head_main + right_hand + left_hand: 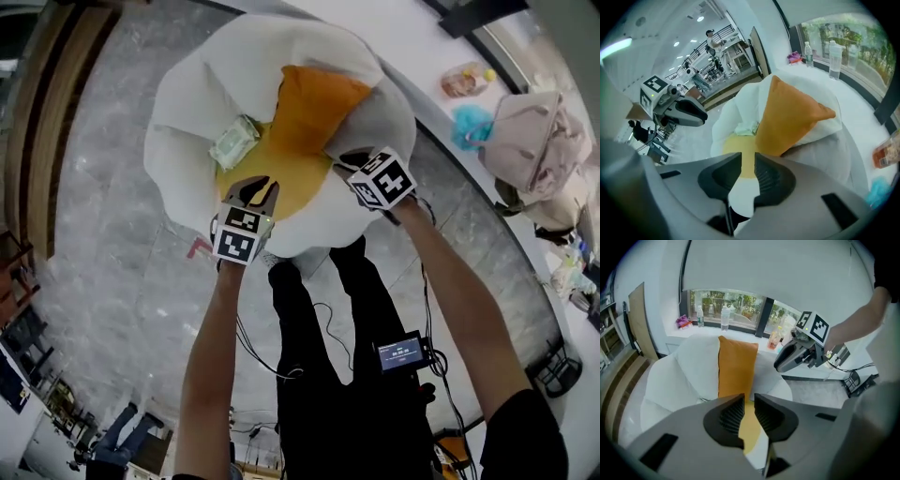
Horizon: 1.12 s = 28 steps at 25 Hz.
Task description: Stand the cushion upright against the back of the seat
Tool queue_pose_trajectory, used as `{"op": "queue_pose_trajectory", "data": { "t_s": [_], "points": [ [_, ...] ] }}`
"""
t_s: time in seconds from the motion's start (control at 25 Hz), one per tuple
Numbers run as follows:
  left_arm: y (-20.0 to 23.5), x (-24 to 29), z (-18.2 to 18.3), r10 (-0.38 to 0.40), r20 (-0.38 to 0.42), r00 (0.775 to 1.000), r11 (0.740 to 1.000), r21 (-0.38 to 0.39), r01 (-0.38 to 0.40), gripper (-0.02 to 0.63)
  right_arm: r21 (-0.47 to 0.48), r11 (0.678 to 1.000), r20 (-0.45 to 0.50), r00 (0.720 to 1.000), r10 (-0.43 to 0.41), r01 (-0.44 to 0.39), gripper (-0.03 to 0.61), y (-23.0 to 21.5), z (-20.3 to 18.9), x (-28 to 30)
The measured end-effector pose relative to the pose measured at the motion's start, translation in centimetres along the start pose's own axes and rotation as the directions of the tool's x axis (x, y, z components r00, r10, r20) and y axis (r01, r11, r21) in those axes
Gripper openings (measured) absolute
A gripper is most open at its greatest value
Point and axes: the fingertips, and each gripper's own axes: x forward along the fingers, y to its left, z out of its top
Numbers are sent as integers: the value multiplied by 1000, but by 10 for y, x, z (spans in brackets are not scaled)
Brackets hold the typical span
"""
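A single plain orange square fabric cushion (pixel 314 108) stands upright on one edge. Its back leans against the backrest of a white padded chair shaped like flower petals (pixel 187 103). Its lower edge rests on the chair's round yellow seat pad (pixel 281 183). One corner points up and its cover looks smooth.

One pale green wrapped packet (pixel 234 142) lies on the seat pad just left of the cushion; its print is too small to read. Two clear plastic bottles (pixel 700 315) (pixel 724 317) stand on the windowsill behind the chair.

Two hand-held grippers hover above the seat's front edge, apart from the cushion. Each carries one cube of black-and-white square markers. The left gripper (pixel 255 190) has its jaws a narrow slit apart, with nothing between them. The right gripper (pixel 352 161) is the same, nearly closed and empty.
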Motion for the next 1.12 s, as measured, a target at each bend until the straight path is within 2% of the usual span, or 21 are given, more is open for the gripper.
{"op": "queue_pose_trajectory", "data": {
  "t_s": [0.24, 0.48, 0.6, 0.68, 0.76, 0.96, 1.04, 1.12],
  "points": [
    [-17, -79, 8, 32, 64, 997, 999, -39, -30, 53, 17, 999, 59, 998, -32, 31, 71, 55, 14, -62],
    [-44, -159, 1, -23, 142, 990, 996, -78, 34, 16, -137, 983, 29, 993, -118, 121, 57, 131, 14, -106],
    [-50, -197, -3, -22, 199, 980, 986, -155, 53, 14, -120, 986, 66, 992, -109, 117, 43, 174, 27, -133],
    [-54, -229, -2, -19, 266, 964, 976, -206, 76, 14, -99, 988, 92, 990, -106, 115, 37, 203, 34, -150],
    [-62, -261, 4, -39, 334, 942, 971, -208, 114, 14, -96, 987, 122, 986, -117, 129, 27, 228, 40, -166],
    [-84, -330, 17, -169, 417, 893, 970, -89, 225, 14, -82, 974, 183, 964, -193, 211, 17, 276, 49, -199],
    [-92, -352, 16, -235, 437, 868, 958, -46, 282, 14, -59, 966, 205, 950, -235, 252, 17, 296, 50, -211],
    [-102, -363, 7, -305, 451, 839, 932, -41, 361, 14, -55, 960, 215, 942, -258, 275, 17, 316, 49, -218]
  ]
}}
